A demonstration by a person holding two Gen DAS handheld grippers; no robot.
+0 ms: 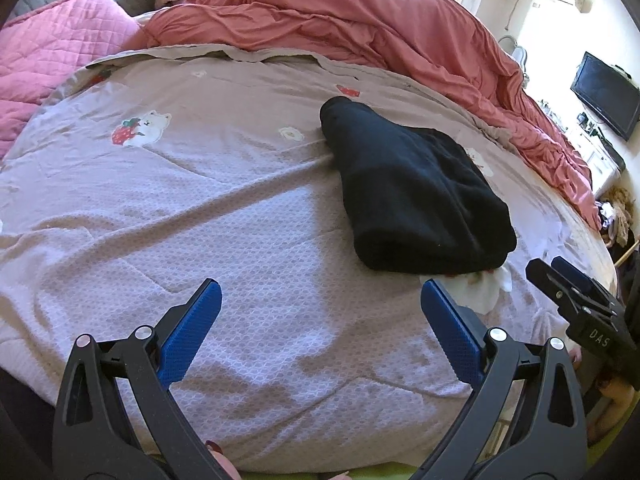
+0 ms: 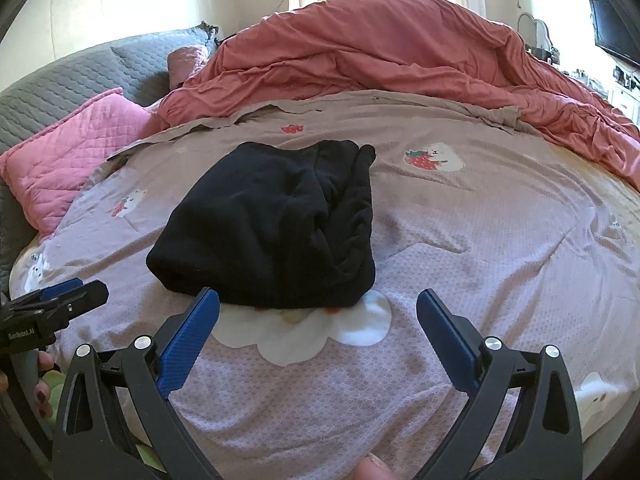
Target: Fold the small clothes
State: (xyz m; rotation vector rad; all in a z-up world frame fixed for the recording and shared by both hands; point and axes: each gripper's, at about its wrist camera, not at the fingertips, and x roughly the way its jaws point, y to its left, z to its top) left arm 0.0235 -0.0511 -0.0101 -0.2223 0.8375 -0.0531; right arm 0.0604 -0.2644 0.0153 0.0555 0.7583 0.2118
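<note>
Garment under inspection: one black garment (image 2: 272, 224), already folded into a compact, thick bundle, lying on the bed (image 2: 480, 248) toward its near edge, roughly midway along that edge. In the right wrist view its near fold sits partly over a white cloud print on the mauve bedspread (image 1: 200, 208); the right side of the bundle shows bunched, ribbed layers that do not lie flat. No other small clothes are visible on the spread.

Your right gripper (image 2: 318, 312) hangs just in front of the bundle's near edge, jaws spread wide, nothing between the blue pads (image 2: 188, 340). The tip of the left-hand pad appears close to the fabric; contact cannot be confirmed. Your left gripper (image 1: 320, 300) is off to the left of the bundle, over bare bedspread, jaws likewise spread and empty.

Judgement: the fold on this piece looks essentially done, and you are at the point of release or of a final tidy.

Next move, as assessed: either pinch the bunched right-hand layers and draw them flat, or leave the bundle and fetch the next piece. Thick fabric may spring open if you tug only one layer, so take the whole edge.

Beyond, a red duvet (image 2: 400, 48) is heaped along the far edge and a pink pillow (image 2: 72, 160) at the far left corner.
</note>
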